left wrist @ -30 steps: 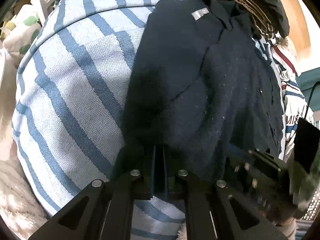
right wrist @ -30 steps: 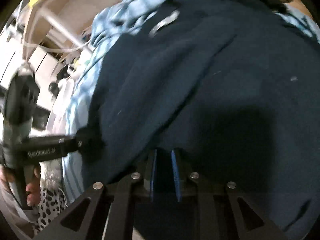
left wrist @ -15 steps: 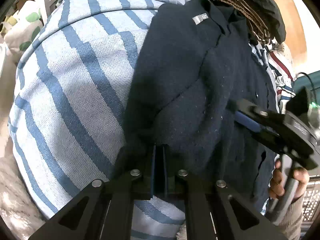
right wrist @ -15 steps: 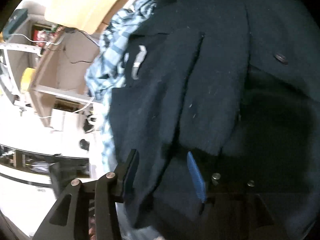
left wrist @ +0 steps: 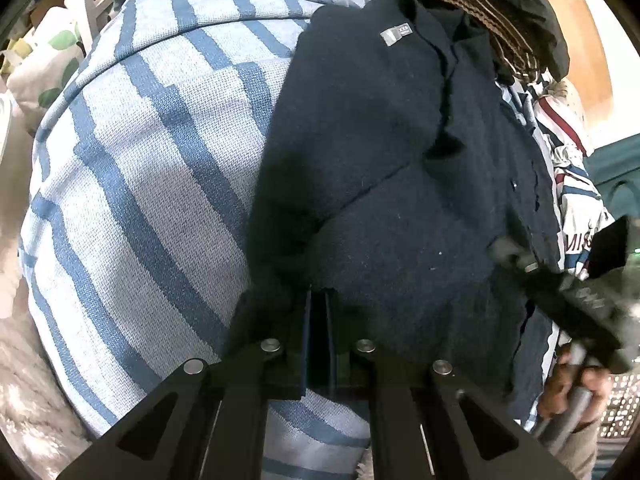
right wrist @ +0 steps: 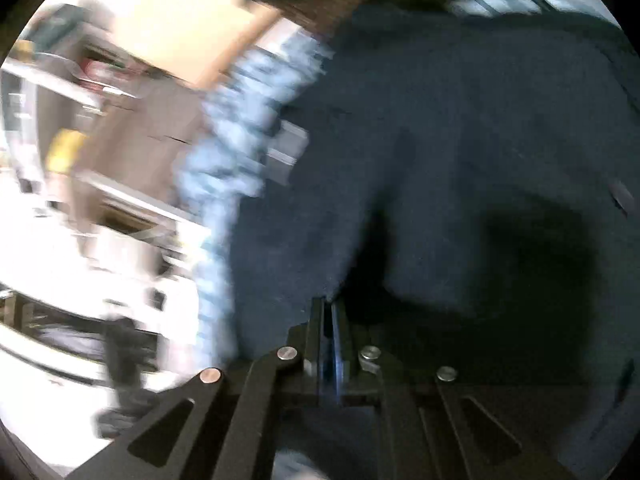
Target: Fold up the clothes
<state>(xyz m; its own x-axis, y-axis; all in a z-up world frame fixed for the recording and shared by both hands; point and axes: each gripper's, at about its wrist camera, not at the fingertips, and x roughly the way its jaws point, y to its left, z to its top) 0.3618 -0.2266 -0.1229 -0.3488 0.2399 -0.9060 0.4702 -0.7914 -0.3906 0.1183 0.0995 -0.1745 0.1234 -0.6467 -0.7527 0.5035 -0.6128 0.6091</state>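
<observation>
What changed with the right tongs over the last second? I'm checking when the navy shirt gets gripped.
The right tongs, shut a second ago and wide open half a second ago, have closed again on a fold of the navy shirt; that view is blurred with motion. The left tongs stayed clamped on the shirt's edge over the striped blanket.

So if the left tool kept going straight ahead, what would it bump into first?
The left tool is already shut on the dark navy shirt, so going forward it would probably just push into more of that shirt, though depth is hard to judge.
</observation>
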